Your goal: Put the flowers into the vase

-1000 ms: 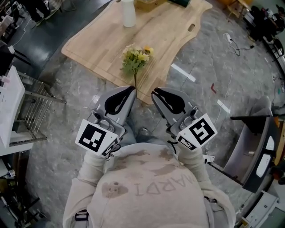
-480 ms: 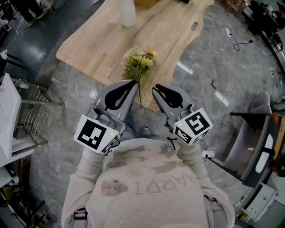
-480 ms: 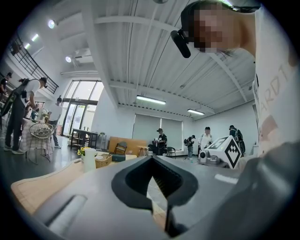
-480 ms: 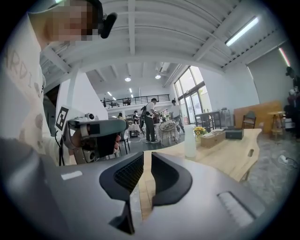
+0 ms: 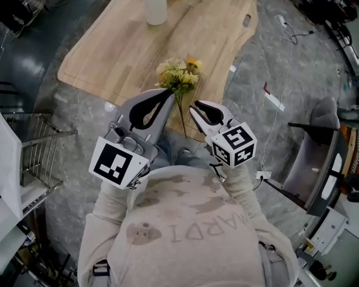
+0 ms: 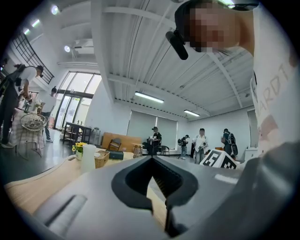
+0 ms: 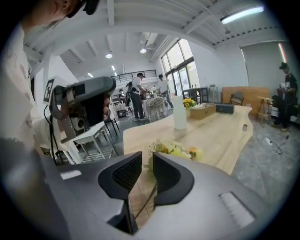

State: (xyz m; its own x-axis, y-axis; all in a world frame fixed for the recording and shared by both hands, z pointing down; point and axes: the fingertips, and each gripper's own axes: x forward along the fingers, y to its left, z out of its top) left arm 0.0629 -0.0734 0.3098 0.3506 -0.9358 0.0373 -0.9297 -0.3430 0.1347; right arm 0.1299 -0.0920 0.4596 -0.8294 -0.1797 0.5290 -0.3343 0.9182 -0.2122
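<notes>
The wooden table [image 5: 112, 56] carries the flowers [image 5: 178, 75] near its edge and a white vase [image 5: 156, 11].

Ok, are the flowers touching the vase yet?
Apart. The head view shows the flowers lying on the table near its front edge, with a wide stretch of bare wood between them and the white vase at the far side.

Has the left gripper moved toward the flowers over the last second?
Yes. In the head view the left gripper has advanced farther in from the wooden table's near edge, away from the person, and its tips now lie next to the flowers.
</notes>
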